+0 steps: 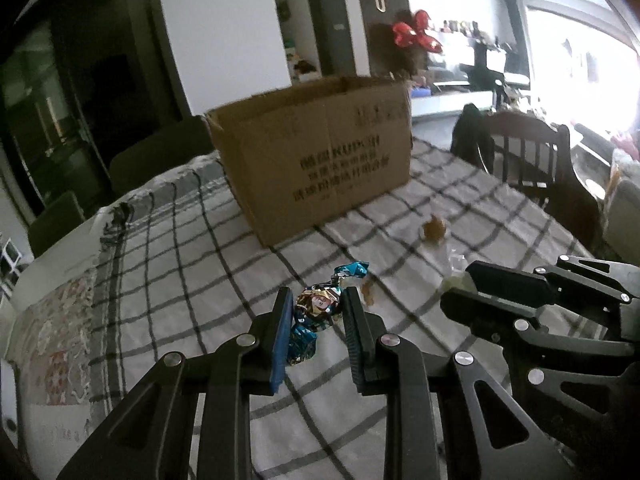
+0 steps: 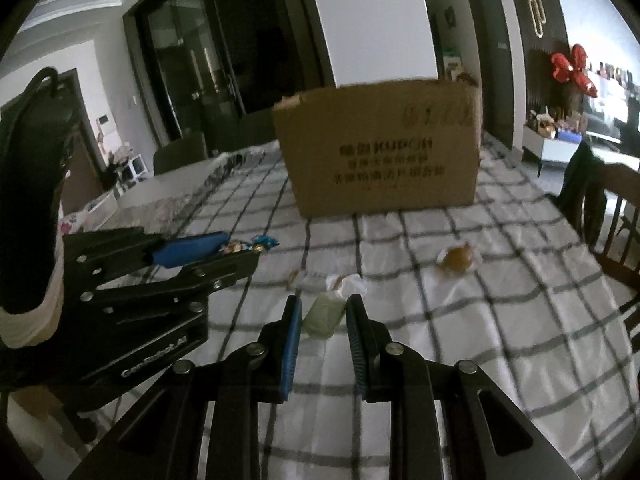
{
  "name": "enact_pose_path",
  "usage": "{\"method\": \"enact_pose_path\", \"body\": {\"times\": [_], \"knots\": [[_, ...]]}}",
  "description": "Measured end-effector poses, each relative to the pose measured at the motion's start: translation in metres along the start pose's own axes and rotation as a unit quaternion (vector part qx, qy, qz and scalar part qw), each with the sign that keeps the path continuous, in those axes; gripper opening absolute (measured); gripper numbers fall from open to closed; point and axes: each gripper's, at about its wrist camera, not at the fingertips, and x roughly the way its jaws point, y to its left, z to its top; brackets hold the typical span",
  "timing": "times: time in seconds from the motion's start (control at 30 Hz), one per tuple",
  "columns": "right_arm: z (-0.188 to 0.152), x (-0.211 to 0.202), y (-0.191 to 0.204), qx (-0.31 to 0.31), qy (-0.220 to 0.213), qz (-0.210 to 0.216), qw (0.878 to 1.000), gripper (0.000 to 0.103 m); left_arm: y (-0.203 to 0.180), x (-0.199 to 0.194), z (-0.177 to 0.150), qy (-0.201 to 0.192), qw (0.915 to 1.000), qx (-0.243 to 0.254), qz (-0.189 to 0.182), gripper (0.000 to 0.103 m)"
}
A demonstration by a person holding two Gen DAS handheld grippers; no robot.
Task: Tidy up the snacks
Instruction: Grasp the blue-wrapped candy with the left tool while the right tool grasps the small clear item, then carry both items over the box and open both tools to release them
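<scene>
My left gripper (image 1: 316,300) is shut on a blue and gold foil-wrapped candy (image 1: 318,306), held a little above the checked tablecloth (image 1: 180,280). It also shows in the right wrist view (image 2: 240,248), with the candy (image 2: 256,245) at its tips. My right gripper (image 2: 323,304) is shut on a pale green wrapped snack (image 2: 325,314); it shows at the right of the left wrist view (image 1: 456,288). An open cardboard box (image 1: 316,156) stands further back on the table, also in the right wrist view (image 2: 380,148).
A brown wrapped snack (image 2: 458,258) lies right of centre, also in the left wrist view (image 1: 434,229). A clear-wrapped snack (image 2: 310,278) lies just ahead of my right gripper. A dark wooden chair (image 1: 532,156) stands at the table's right side.
</scene>
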Motion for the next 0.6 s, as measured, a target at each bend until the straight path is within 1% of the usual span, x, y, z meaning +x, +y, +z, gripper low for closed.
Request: {"method": "enact_pose_path", "body": {"times": [0.07, 0.23, 0.37, 0.43, 0.6], "knots": [[0.005, -0.005, -0.003, -0.006, -0.010, -0.001, 1.000, 0.025, -0.001, -0.006, 0.006, -0.009, 0.9999, -0.012, 0.008, 0.026], [0.022, -0.019, -0.011, -0.020, -0.039, -0.002, 0.999, 0.024, -0.004, -0.017, 0.017, -0.025, 0.9982, -0.053, 0.013, 0.026], [0.036, -0.029, -0.019, -0.029, -0.066, -0.003, 0.997, 0.025, -0.007, -0.023, 0.026, -0.036, 0.9965, -0.073, 0.017, 0.026], [0.042, -0.033, -0.025, -0.024, -0.070, 0.001, 0.997, 0.025, -0.009, -0.026, 0.031, -0.043, 0.9956, -0.081, 0.021, 0.026], [0.060, -0.040, -0.036, -0.027, -0.091, -0.003, 0.996, 0.024, -0.008, -0.031, 0.046, -0.062, 0.9929, -0.097, 0.029, 0.026]]}}
